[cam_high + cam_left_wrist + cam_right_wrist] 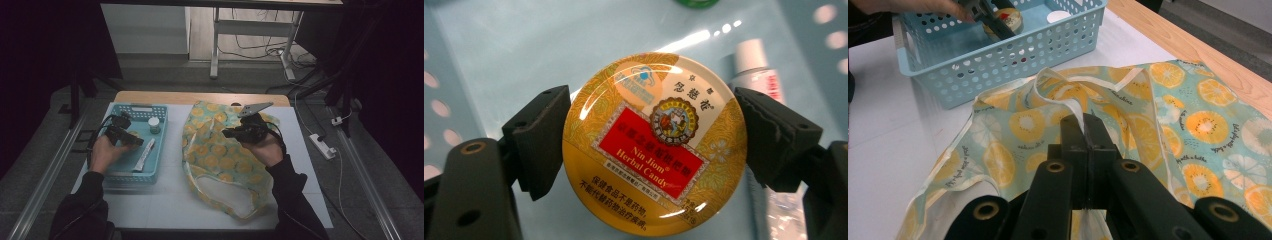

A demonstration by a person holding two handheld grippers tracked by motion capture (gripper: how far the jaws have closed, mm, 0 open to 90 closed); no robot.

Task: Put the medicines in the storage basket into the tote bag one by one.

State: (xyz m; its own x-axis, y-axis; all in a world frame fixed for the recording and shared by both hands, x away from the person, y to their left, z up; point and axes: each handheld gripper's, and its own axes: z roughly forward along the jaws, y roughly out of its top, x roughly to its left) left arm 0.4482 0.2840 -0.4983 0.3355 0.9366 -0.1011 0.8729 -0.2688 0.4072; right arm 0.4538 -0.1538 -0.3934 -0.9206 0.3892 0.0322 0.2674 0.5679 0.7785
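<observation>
Overhead, left claw (131, 139) sits inside the blue basket (161, 150); the fruit-print bag (220, 160) lies to its right on the desk (165, 200). Left gripper view: jaws clamp the round candy tin (654, 145) at both sides. Right gripper view: right claw (1085, 131) pinches the bag's white hem, lifting the mouth toward the basket.

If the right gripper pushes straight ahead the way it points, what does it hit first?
The right gripper, jaws shut on the bag's white edge, would first meet the raised fold of the fruit-print bag; beyond that, likely the blue basket.
</observation>
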